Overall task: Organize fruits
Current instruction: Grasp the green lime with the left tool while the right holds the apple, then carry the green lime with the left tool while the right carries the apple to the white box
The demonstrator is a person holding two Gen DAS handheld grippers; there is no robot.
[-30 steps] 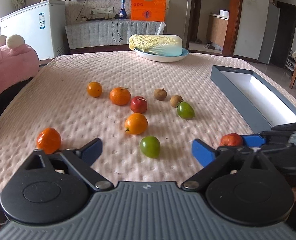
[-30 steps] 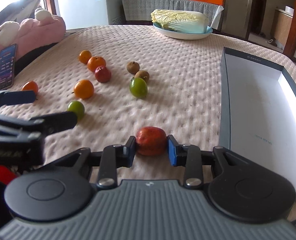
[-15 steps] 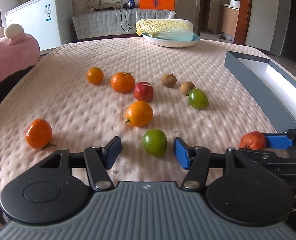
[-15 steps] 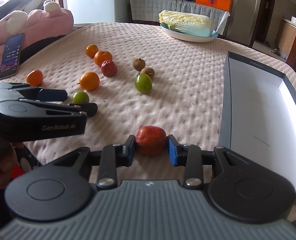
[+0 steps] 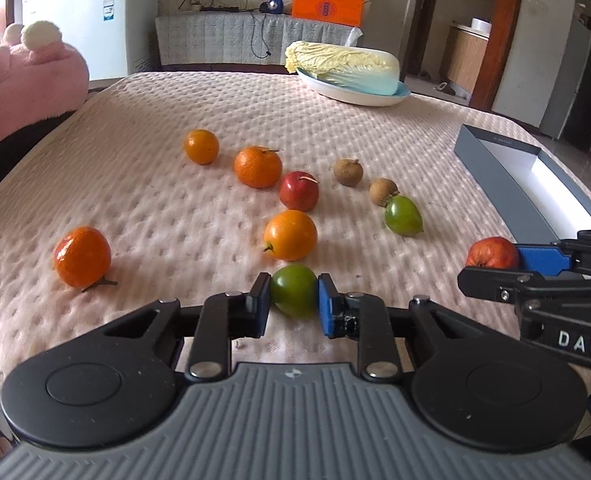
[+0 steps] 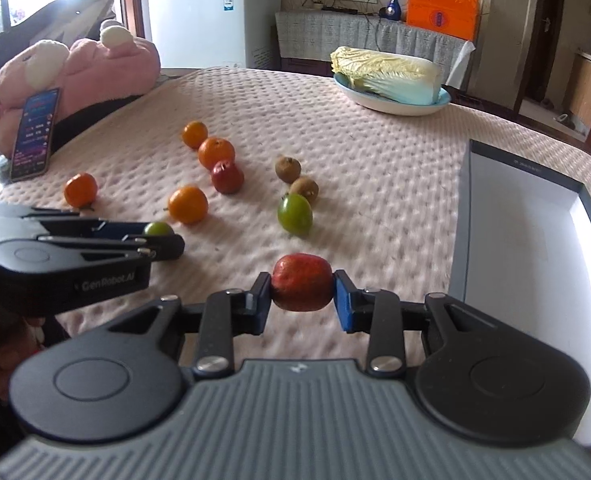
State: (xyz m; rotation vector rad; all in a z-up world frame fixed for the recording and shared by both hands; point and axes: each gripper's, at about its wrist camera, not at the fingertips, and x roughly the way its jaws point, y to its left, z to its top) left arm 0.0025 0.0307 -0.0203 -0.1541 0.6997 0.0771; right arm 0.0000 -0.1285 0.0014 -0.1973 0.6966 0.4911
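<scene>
My left gripper point(image 5: 294, 304) is shut on a green fruit point(image 5: 294, 295) near the table's front edge. My right gripper point(image 6: 301, 296) is shut on a red fruit point(image 6: 301, 288), just left of the grey box point(image 6: 461, 240). That red fruit also shows in the left wrist view point(image 5: 492, 253). On the pink cloth lie several oranges point(image 5: 290, 235), a red apple point(image 5: 299, 191), two brown fruits point(image 5: 348, 172) and another green fruit point(image 5: 402, 216).
A plate with a cabbage point(image 5: 345, 68) stands at the far side of the table. A pink plush toy point(image 6: 79, 76) and a phone point(image 6: 35, 134) lie at the left edge. The grey box point(image 5: 507, 188) with a white inside lies at the right.
My left gripper has moved forward and closed on the green fruit. My right gripper still holds the red fruit and has barely moved.
</scene>
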